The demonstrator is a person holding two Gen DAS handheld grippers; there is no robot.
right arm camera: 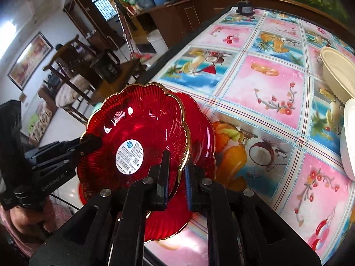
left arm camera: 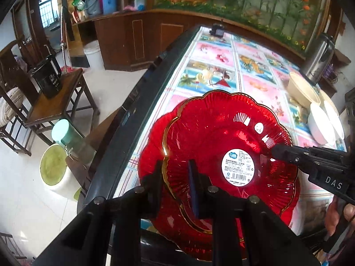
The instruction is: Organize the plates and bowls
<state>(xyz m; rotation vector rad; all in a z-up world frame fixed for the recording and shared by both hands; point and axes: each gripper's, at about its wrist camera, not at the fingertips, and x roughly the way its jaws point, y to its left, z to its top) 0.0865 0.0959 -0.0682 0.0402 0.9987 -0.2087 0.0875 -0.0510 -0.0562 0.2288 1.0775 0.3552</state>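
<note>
A red scalloped glass plate (left arm camera: pixel 221 133) with a gold rim and a white label is held tilted above a second red plate (left arm camera: pixel 153 133) that lies near the table's edge. My left gripper (left arm camera: pixel 175 177) straddles the upper plate's near rim, fingers closed on it. My right gripper (right arm camera: pixel 176 177) grips the opposite rim of the same plate (right arm camera: pixel 137 128); the lower plate (right arm camera: pixel 199 137) shows beneath. The right gripper also shows in the left wrist view (left arm camera: pixel 277 150), the left one in the right wrist view (right arm camera: pixel 88 144). White bowls (left arm camera: pixel 321 124) and a beige bowl (left arm camera: pixel 301 90) stand at the right.
The table (right arm camera: pixel 266 88) has a colourful fruit-pattern cloth. A steel thermos (left arm camera: pixel 319 57) stands at the far right, a small black device (left arm camera: pixel 217 31) at the far end. Off the left edge are a wooden stool with a black jug (left arm camera: pixel 46 79) and a green-lidded jar (left arm camera: pixel 64 137).
</note>
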